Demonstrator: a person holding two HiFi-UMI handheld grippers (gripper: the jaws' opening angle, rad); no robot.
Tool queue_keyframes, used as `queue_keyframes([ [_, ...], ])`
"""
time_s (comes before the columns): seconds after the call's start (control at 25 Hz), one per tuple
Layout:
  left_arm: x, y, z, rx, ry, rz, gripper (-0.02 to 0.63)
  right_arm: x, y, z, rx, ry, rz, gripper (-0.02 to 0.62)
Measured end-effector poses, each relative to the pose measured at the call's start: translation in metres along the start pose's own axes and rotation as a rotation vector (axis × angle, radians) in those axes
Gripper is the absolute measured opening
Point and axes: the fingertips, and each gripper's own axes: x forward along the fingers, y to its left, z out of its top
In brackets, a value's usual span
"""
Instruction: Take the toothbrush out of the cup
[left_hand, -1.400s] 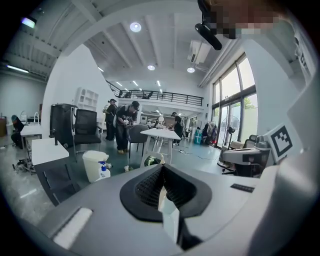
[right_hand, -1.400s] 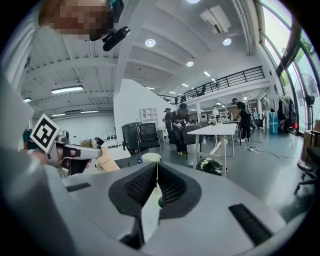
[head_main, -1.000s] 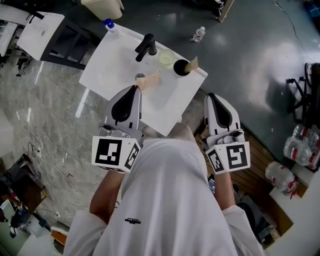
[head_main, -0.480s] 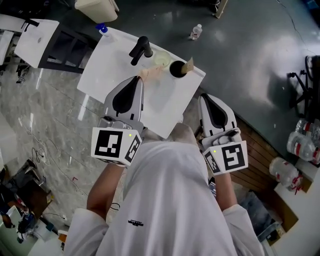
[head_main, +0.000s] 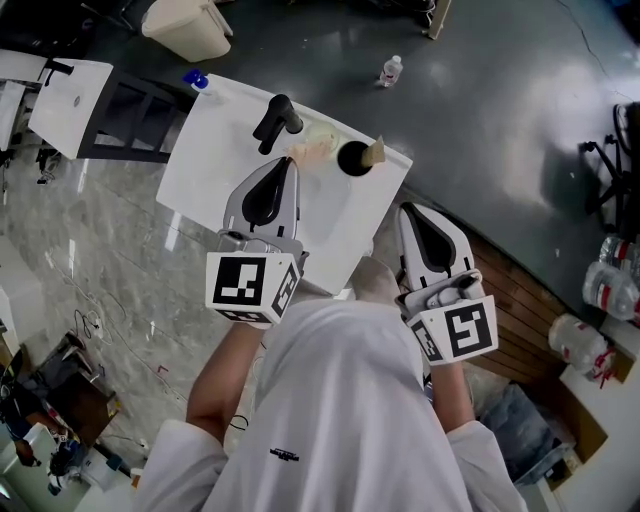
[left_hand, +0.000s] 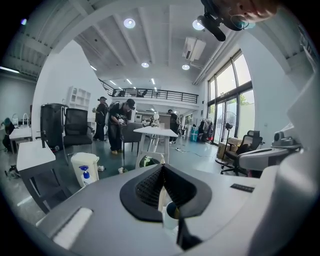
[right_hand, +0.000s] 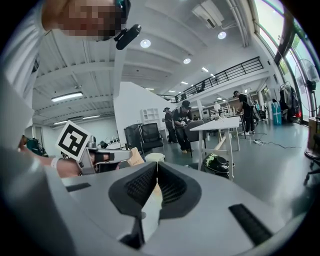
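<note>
A dark-mouthed cup (head_main: 352, 160) stands near the far right corner of the white sink top (head_main: 215, 150), with a tan piece (head_main: 376, 150) sticking out of it. My left gripper (head_main: 291, 162) reaches over the top, just left of the cup and short of it. It is shut on a pale tan piece (head_main: 311, 150), too blurred to name. The left gripper view shows its jaws (left_hand: 162, 169) closed, with the cup (left_hand: 171, 211) low behind them. My right gripper (head_main: 408, 207) hangs off the top's near right corner, shut and holding nothing (right_hand: 156, 165).
A black faucet (head_main: 275, 117) rises at the back of the sink top, with a blue-capped bottle (head_main: 195, 78) at the far left corner. A cream bin (head_main: 190, 27) and a water bottle (head_main: 390, 70) sit on the floor beyond. People stand at tables far off.
My left gripper has carried the tan piece forward and to the right across the sink top, closer to the cup. The right gripper has stayed where it was.
</note>
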Motion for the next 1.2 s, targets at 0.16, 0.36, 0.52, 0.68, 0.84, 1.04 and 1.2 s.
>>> queue_keyframes([
  [0.16, 0.018, 0.008, -0.011, -0.003, 0.021, 0.011, 0.006, 0.005, -0.011, -0.006, 0.018, 0.012, -0.021, 0.008],
  [0.36, 0.038, 0.012, -0.026, -0.003, 0.053, 0.025, 0.006, 0.004, -0.023, -0.018, 0.046, 0.042, -0.038, 0.008],
  [0.52, 0.052, 0.017, -0.041, -0.003, 0.082, 0.034, 0.006, 0.006, -0.029, -0.028, 0.064, 0.067, -0.047, 0.008],
  [0.68, 0.064, 0.020, -0.057, 0.001, 0.112, 0.038, 0.006, 0.008, -0.037, -0.038, 0.080, 0.086, -0.056, 0.008],
  [0.84, 0.076, 0.023, -0.072, -0.005, 0.141, 0.035, 0.006, 0.012, -0.044, -0.047, 0.093, 0.104, -0.062, 0.008],
  [1.04, 0.087, 0.027, -0.086, -0.014, 0.169, 0.030, 0.006, 0.018, -0.048, -0.054, 0.110, 0.116, -0.066, 0.008],
  [1.2, 0.095, 0.033, -0.095, -0.029, 0.184, 0.036, 0.006, 0.022, -0.050, -0.056, 0.118, 0.119, -0.066, 0.008],
])
